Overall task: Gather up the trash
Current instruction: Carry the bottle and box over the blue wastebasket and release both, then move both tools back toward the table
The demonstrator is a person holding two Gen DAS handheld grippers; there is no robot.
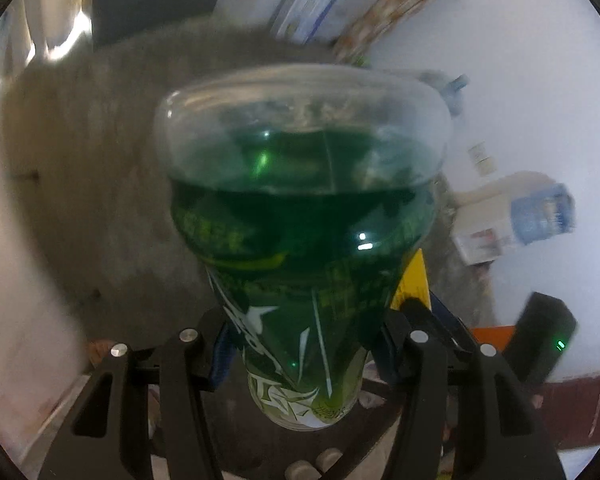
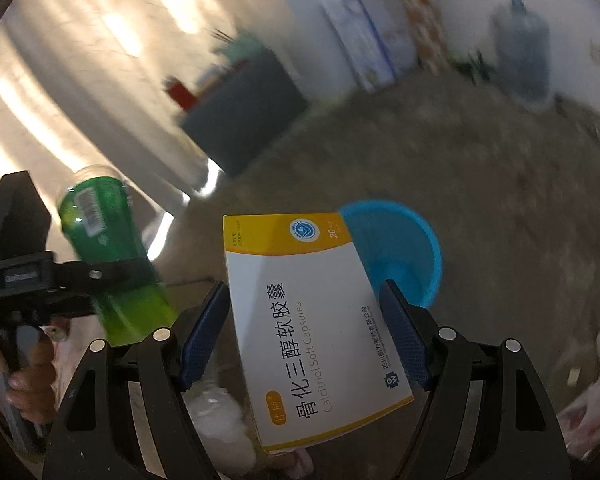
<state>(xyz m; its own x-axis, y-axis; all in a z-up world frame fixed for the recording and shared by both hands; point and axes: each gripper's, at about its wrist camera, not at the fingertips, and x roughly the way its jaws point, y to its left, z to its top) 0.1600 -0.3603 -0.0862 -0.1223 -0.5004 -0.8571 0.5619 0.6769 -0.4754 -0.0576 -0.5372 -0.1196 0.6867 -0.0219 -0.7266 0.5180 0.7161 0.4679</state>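
Note:
My left gripper (image 1: 304, 344) is shut on a green plastic bottle (image 1: 304, 216), held in the air with its clear base pointing away from the camera. The same bottle (image 2: 108, 256) and the left gripper (image 2: 112, 272) show at the left of the right wrist view. My right gripper (image 2: 304, 320) is shut on a white and yellow medicine box (image 2: 304, 320) labelled Calcitriol Soft Capsules. A blue bin (image 2: 400, 248) stands on the floor just beyond the box.
A dark cabinet (image 2: 240, 116) with clutter on top stands by the wall. A large water jug (image 2: 520, 60) and leaning boards (image 2: 364, 48) are at the far wall. White paper (image 2: 220, 420) lies below the right gripper. A water dispenser (image 1: 512, 216) is at right.

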